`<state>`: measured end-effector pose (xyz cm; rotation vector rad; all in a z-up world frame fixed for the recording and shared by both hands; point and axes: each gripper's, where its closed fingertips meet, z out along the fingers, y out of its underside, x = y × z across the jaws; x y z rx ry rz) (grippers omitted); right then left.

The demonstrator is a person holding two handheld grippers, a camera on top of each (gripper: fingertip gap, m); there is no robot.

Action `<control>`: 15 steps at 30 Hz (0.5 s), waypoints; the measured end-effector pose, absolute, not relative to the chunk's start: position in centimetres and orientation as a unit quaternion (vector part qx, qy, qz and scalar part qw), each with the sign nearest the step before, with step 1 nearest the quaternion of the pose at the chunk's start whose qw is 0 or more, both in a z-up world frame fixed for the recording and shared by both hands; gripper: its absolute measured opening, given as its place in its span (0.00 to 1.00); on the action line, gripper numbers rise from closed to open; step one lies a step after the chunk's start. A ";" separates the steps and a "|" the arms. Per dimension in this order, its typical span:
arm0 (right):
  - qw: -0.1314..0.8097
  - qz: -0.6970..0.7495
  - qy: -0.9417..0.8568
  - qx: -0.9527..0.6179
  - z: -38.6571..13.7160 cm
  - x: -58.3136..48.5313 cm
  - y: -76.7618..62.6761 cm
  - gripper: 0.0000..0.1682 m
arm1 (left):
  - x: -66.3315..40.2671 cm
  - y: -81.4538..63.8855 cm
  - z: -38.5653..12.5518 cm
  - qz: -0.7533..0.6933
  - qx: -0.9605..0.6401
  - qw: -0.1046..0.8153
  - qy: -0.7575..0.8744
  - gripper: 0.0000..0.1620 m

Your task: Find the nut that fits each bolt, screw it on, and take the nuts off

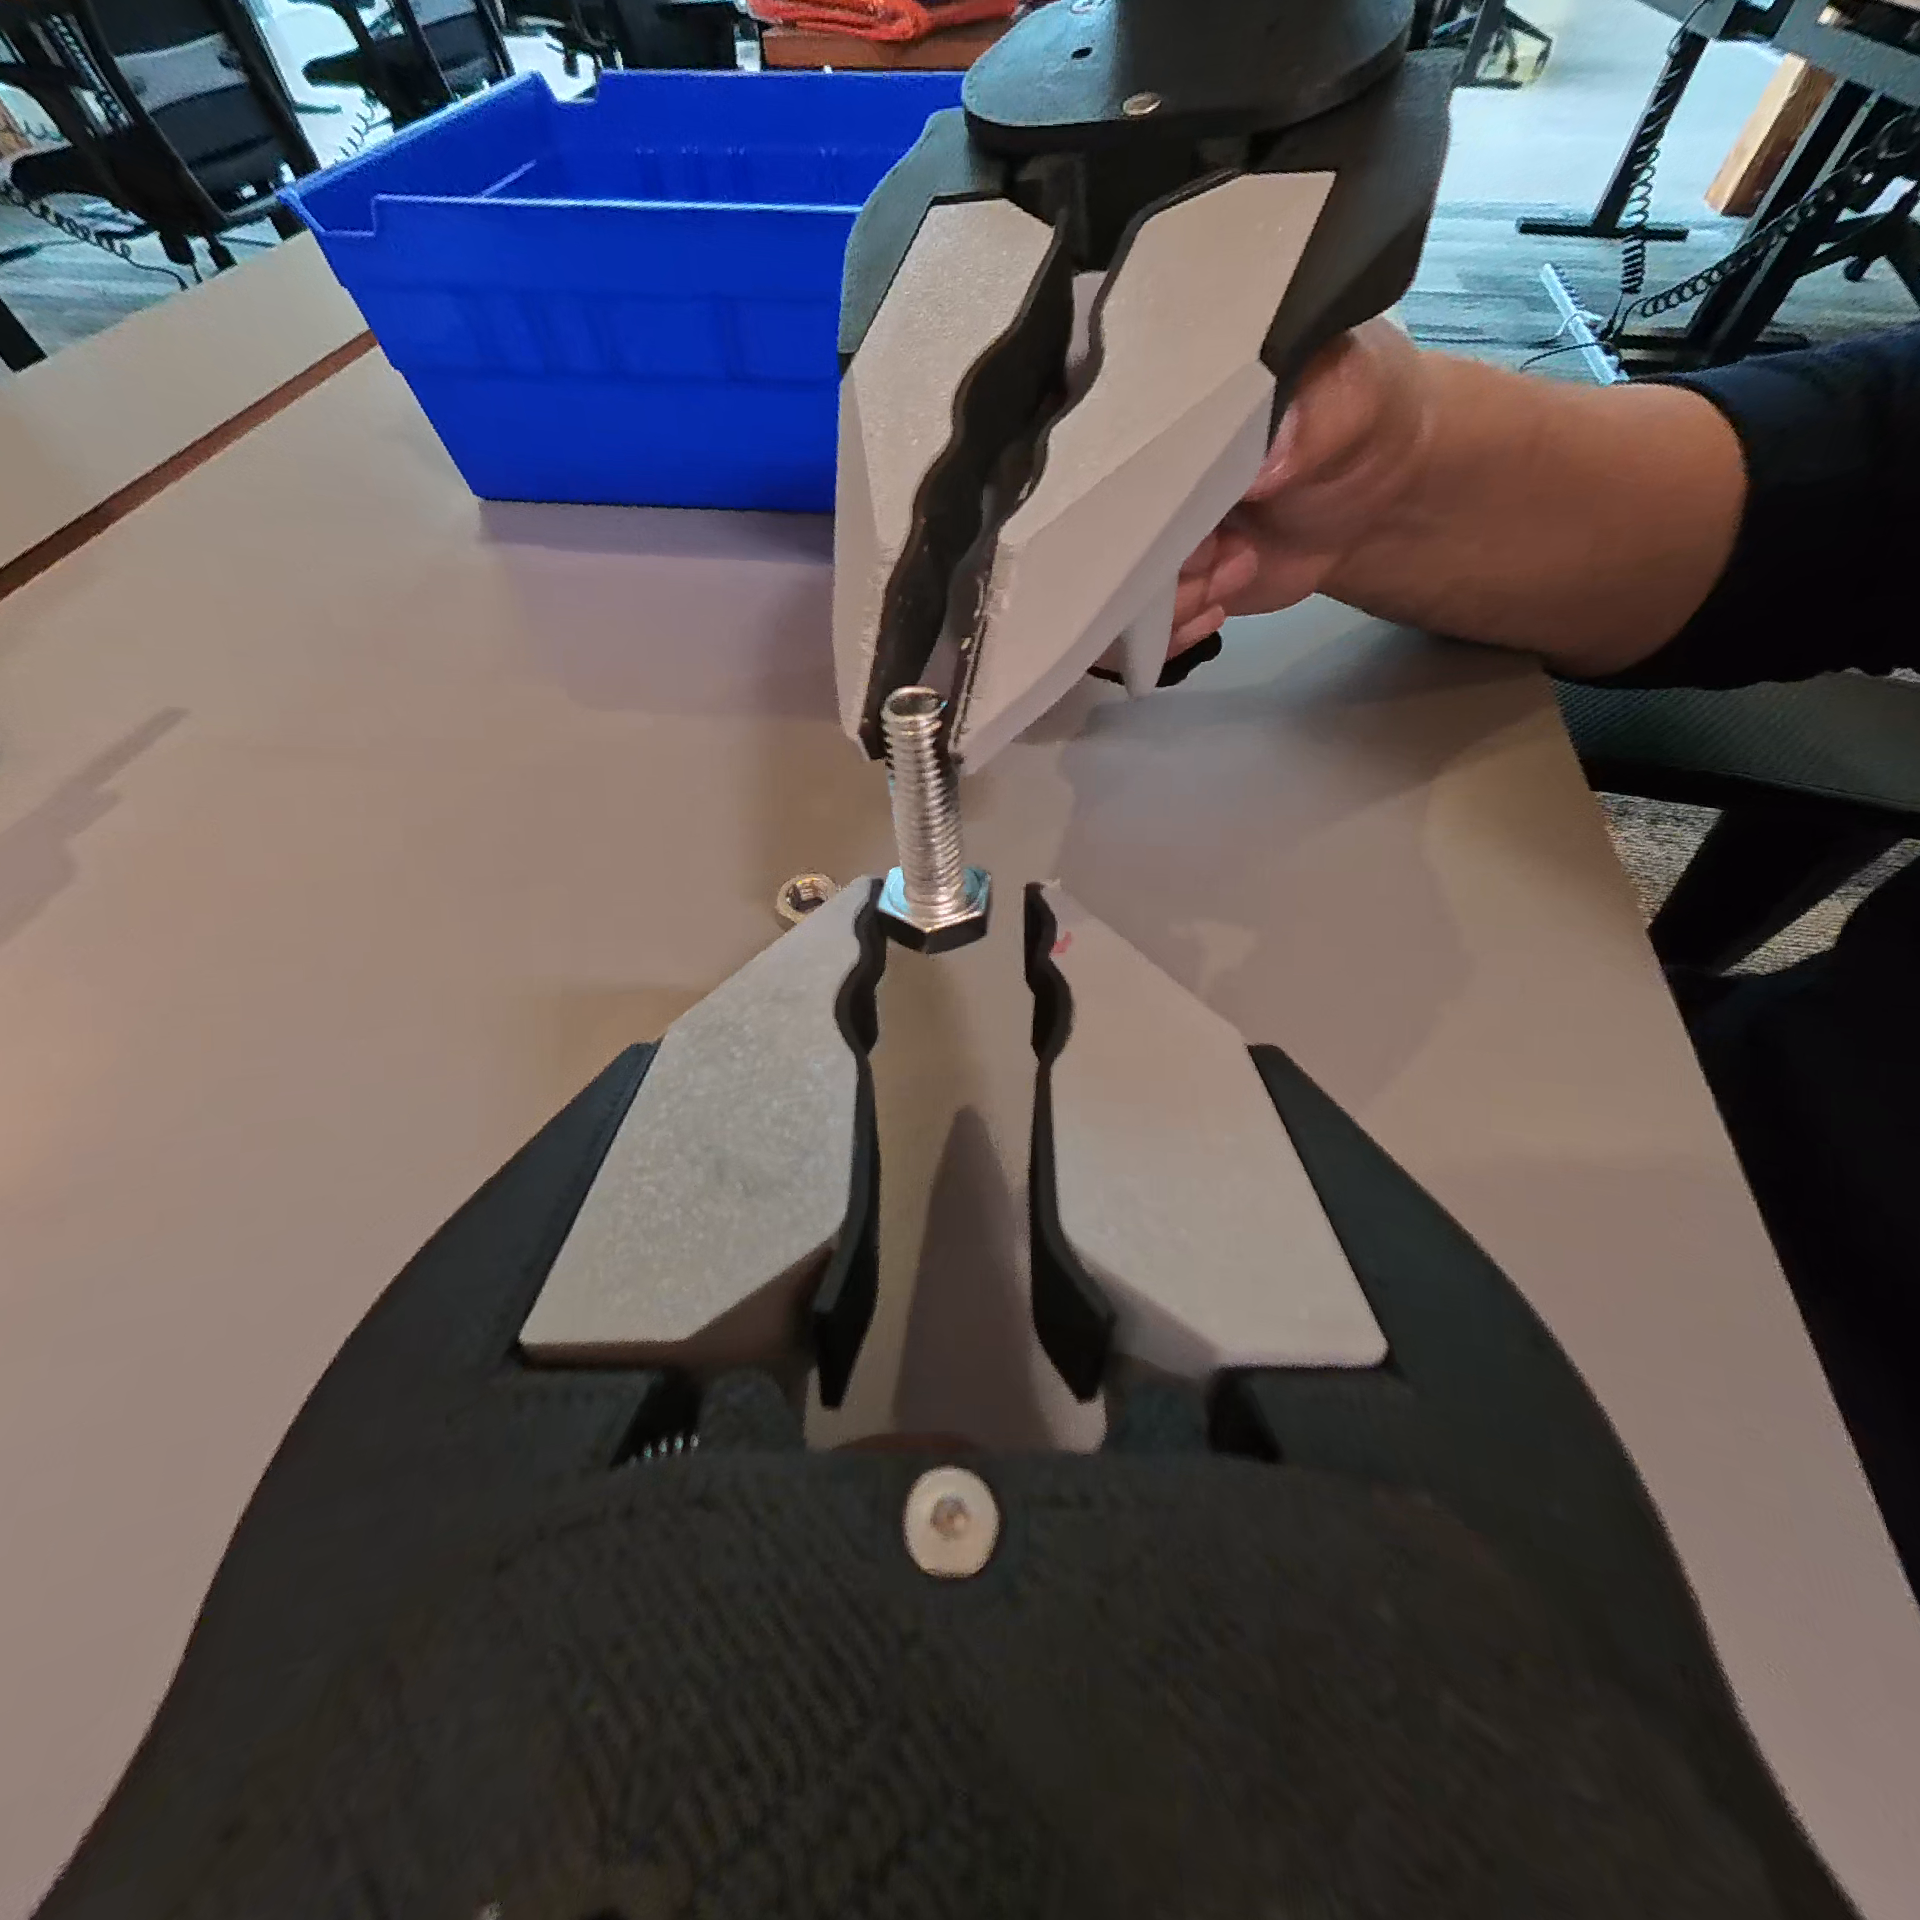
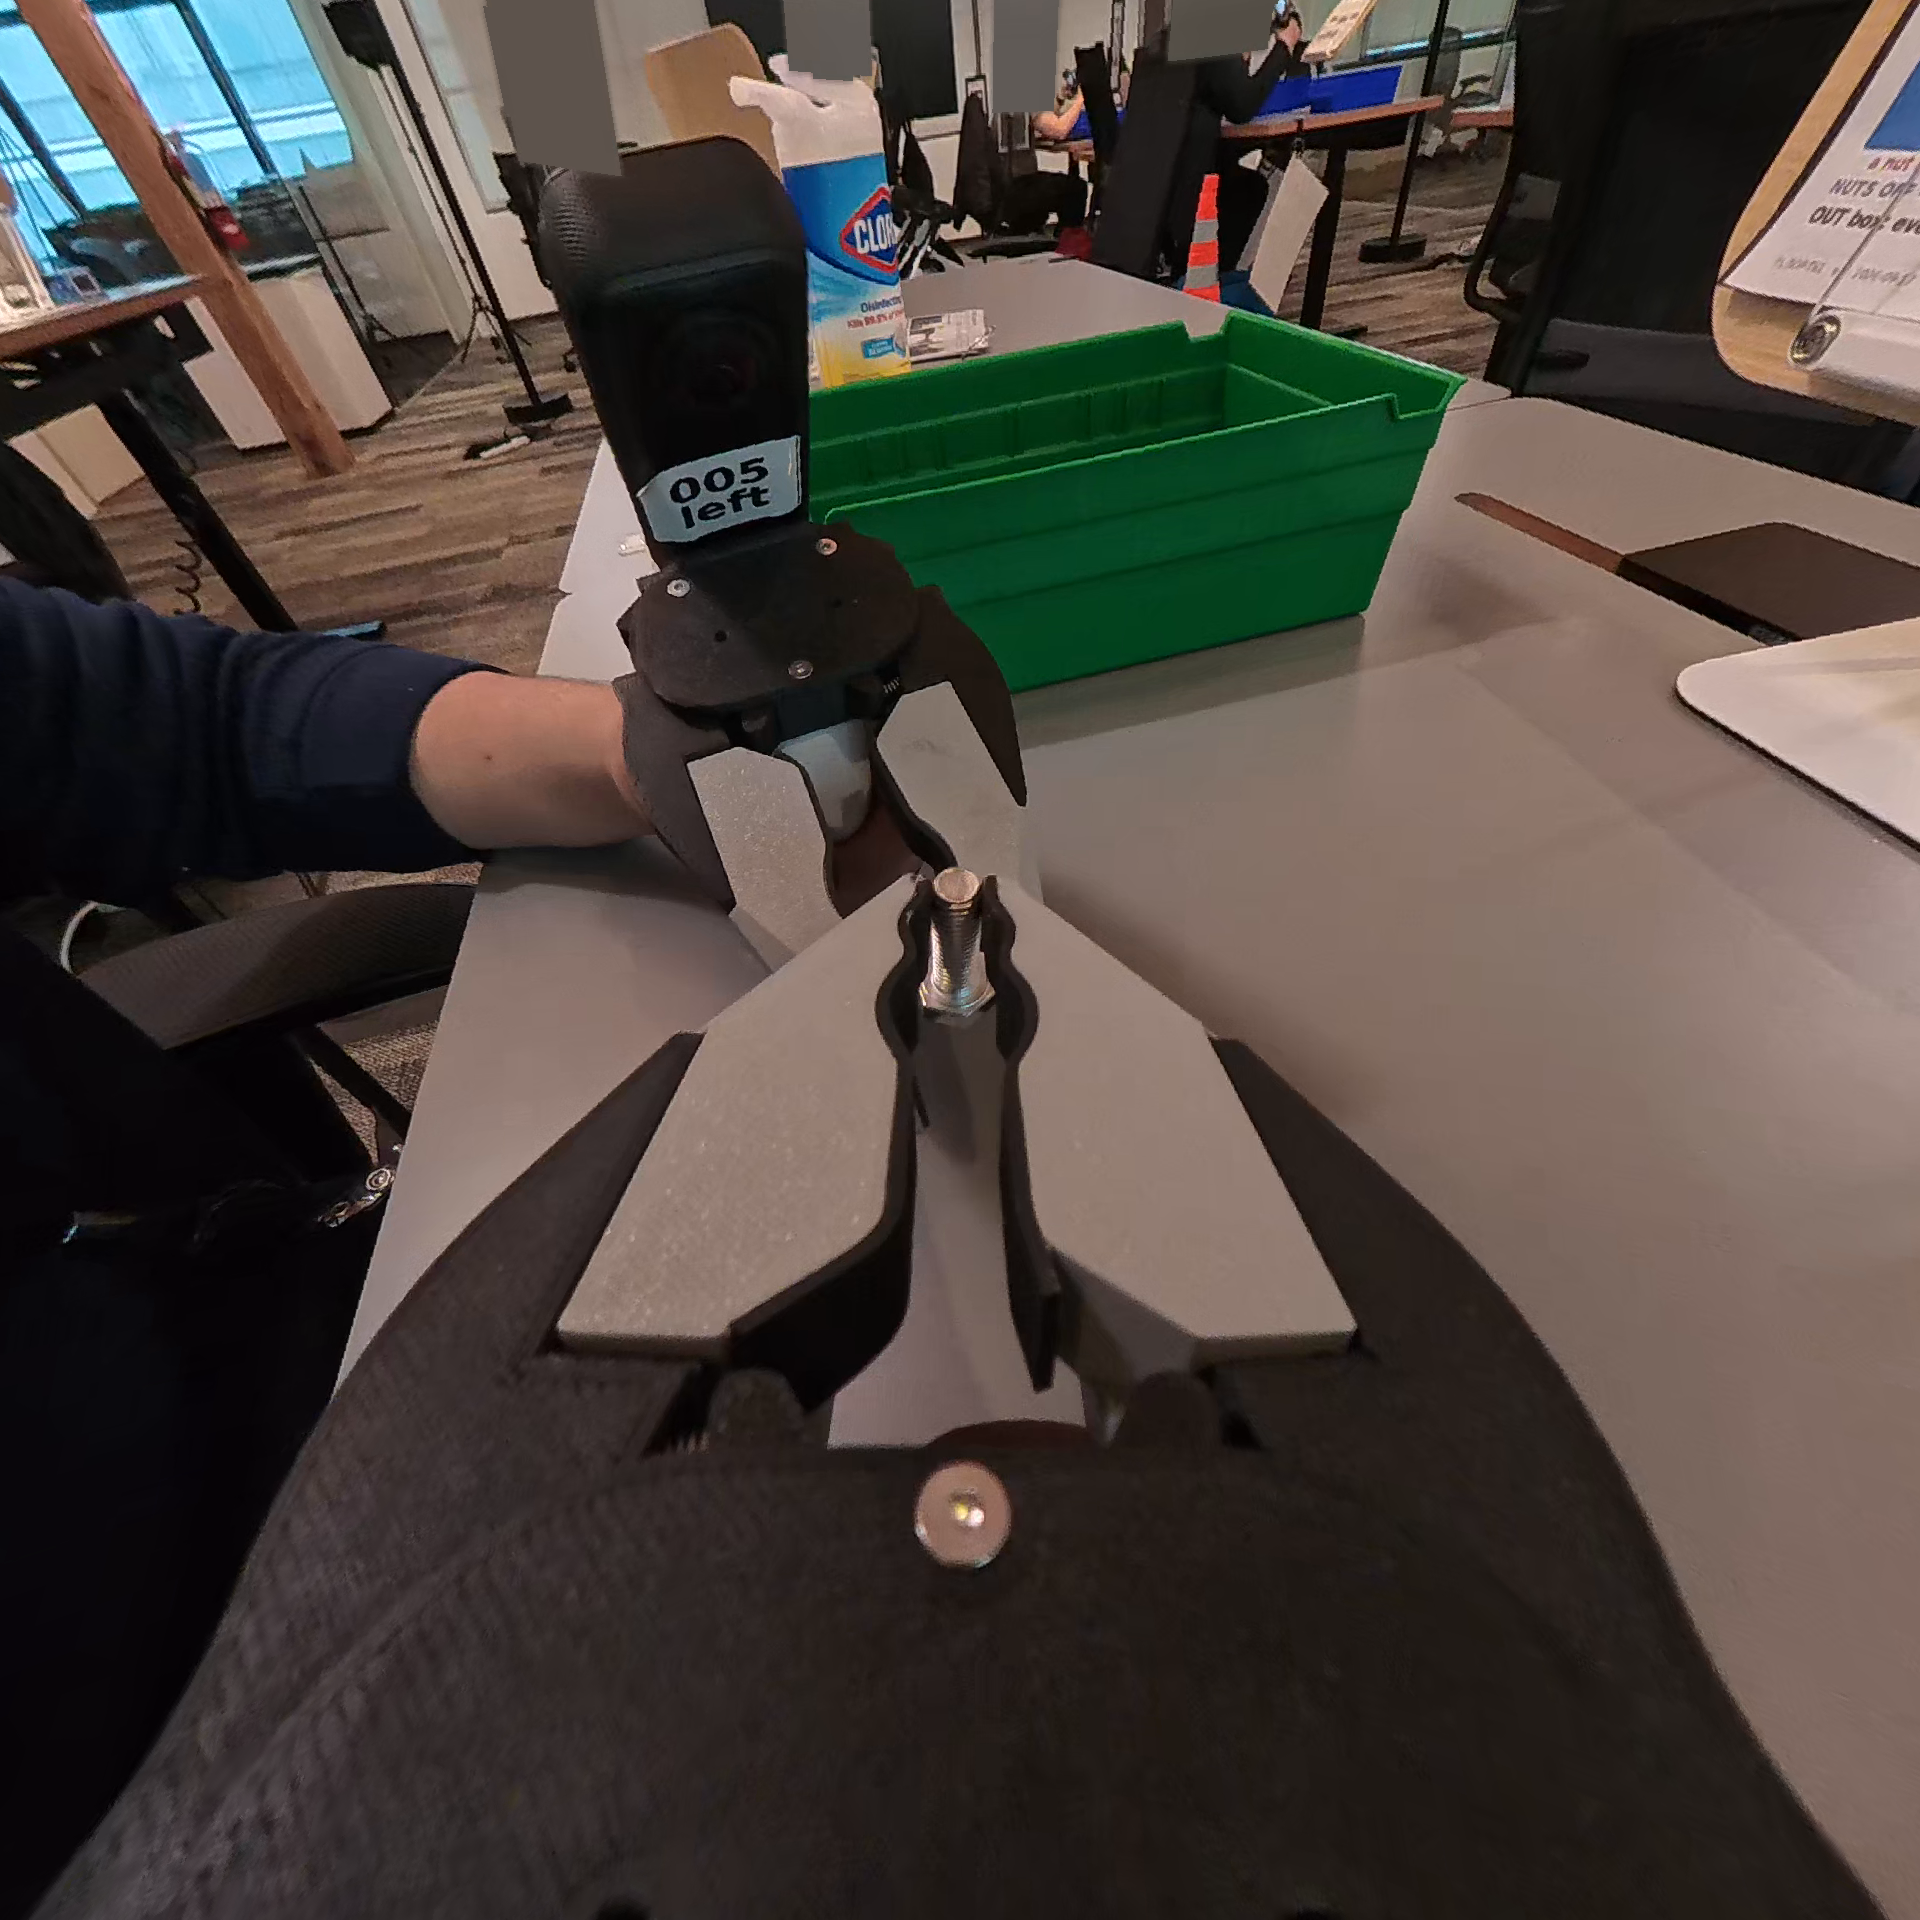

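A bolt (image 1: 928, 821) was seen upright between the two grippers, its hex head (image 1: 935, 914) low and its threaded end up. The right gripper (image 1: 914, 743) was closed narrowly on the threaded tip; in the right wrist view the shank (image 2: 954, 956) was pinched between its pads. The left gripper (image 1: 951, 914) was held open to a moderate gap, with the head lying between its fingertips; one pad seemed to touch the head, the other was apart from it. No nut was seen on the thread. A loose nut (image 1: 807, 894) lay on the table (image 1: 416, 790) just beside the left fingertip. A blue bin (image 1: 582, 312) stood farther off, and a green bin (image 2: 1122, 499) was seen in the right wrist view.

The step in hand was judged to be a handover of the bolt. It would be done best if the left fingers were closed squarely on two flats of the head before the tip was released, so that the bolt stayed upright. The thread should be left bare for the nut. A grip on a corner of the hex could let the bolt tilt or slip.
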<state>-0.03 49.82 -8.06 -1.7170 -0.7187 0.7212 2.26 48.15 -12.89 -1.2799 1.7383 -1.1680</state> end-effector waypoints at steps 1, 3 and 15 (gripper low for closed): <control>0.543 0.304 -0.302 -0.722 -8.0 -0.1 49.8 0.04 | 2.2 48.1 -12.8 -0.449 -0.489 0.339 0.666 0.15; 0.543 0.306 -0.301 -0.721 -8.0 -0.2 49.8 0.04 | 2.3 48.1 -12.5 -0.451 -0.487 0.346 0.663 0.15; 0.546 0.307 -0.300 -0.719 -7.8 -0.1 49.8 0.04 | 2.2 48.5 -11.8 -0.456 -0.488 0.360 0.651 0.11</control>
